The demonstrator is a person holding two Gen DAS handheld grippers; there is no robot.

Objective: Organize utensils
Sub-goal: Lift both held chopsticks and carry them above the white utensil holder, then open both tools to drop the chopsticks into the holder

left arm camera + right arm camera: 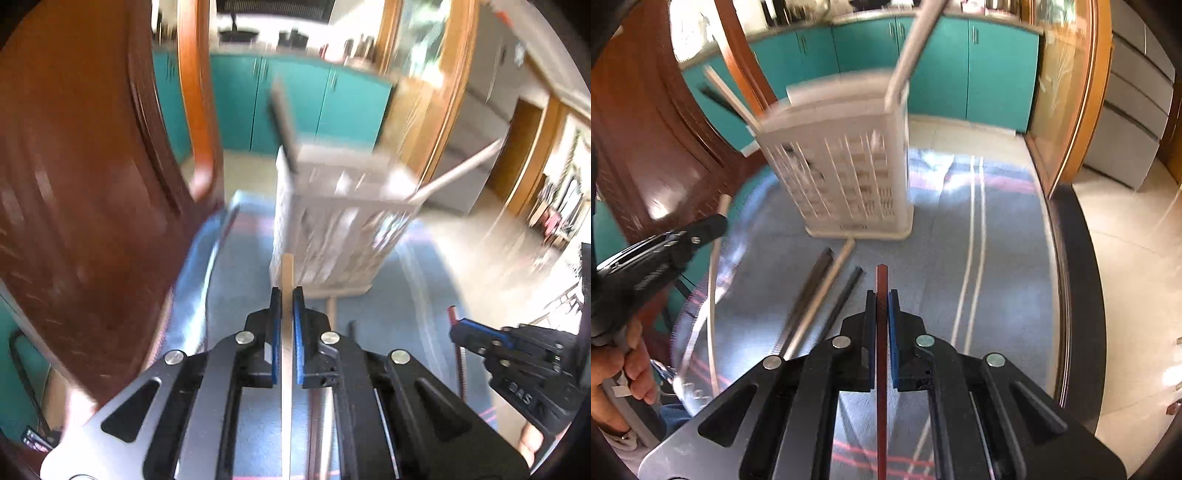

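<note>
Because each gripper carries a slender utensil, treat the white slotted caddy [846, 162] as the target for both. It stands upright on the blue striped cloth [960, 236], ahead of both tools, with a grey handle [916, 48] and pale sticks already leaning out of its top.

Your left gripper [287, 295] is closed on a pale wooden stick [287, 269], which runs straight up between the blue pads and projects beyond their tips toward the caddy's base. Your right gripper [882, 295] is closed on a dark red stick [881, 280], held the same way, its tip short of the caddy.

Risks from here:
- Both frames are motion-blurred; a fast approach may strike the caddy wall and tip it.
- Two tools converging on one opening may collide.
- The thin sticks may pivot in the pads and miss a slot.

Loose dark and pale sticks [827, 288] lie on the cloth near the caddy's base.
</note>
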